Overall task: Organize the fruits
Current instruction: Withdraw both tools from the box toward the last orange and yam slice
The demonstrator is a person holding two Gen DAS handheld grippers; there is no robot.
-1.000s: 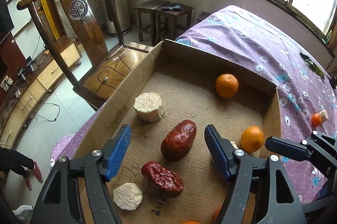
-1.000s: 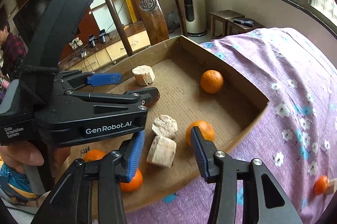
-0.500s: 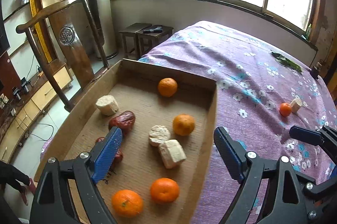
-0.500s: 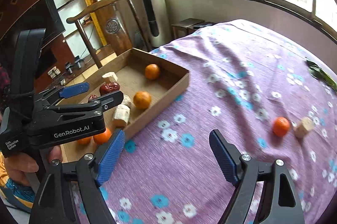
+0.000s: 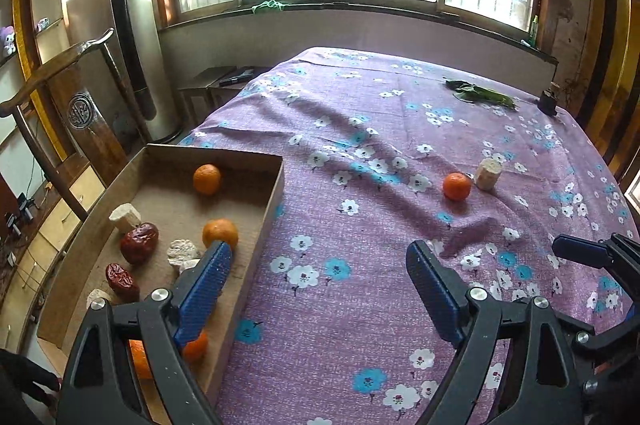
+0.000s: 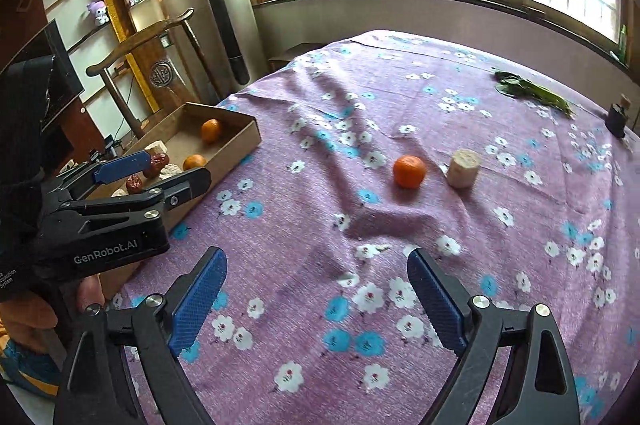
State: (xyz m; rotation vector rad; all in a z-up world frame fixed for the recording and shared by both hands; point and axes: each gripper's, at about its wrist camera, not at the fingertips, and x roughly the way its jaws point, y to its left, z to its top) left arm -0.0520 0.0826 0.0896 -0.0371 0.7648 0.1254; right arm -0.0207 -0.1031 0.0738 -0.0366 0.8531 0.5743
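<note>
1. Most of the sorting looks done already. The cardboard box (image 5: 276, 185) sits at the left edge of the purple flowered cloth (image 5: 360, 305) and it's pretty full: an orange at the far end (image 5: 207, 178), another orange near the right wall (image 5: 219, 232), two red dates (image 5: 139, 242), a handful of pale cut chunks (image 5: 125, 216), plus a couple more oranges at the near end, half hidden behind the left gripper's finger.

2. What's left, as far as I can see: one loose orange (image 6: 409, 171) out on the cloth, well apart from the box and off to the right, with a pale chunk (image 6: 463, 162) just beside it on its right. They look like they're nearly touching, can't say for sure.

3. The left gripper (image 5: 318, 293) is spread wide with nothing in it, hanging over the cloth right beside the box's near right wall.

4. The right gripper (image 6: 316, 299) is also wide apart and empty, pointed toward the two stragglers but not yet close.

5. My guess is it's down to the last two pieces, so nearly finished. There's also some leafy green stuff (image 6: 528, 89) way at the far right; no idea if that counts.
</note>
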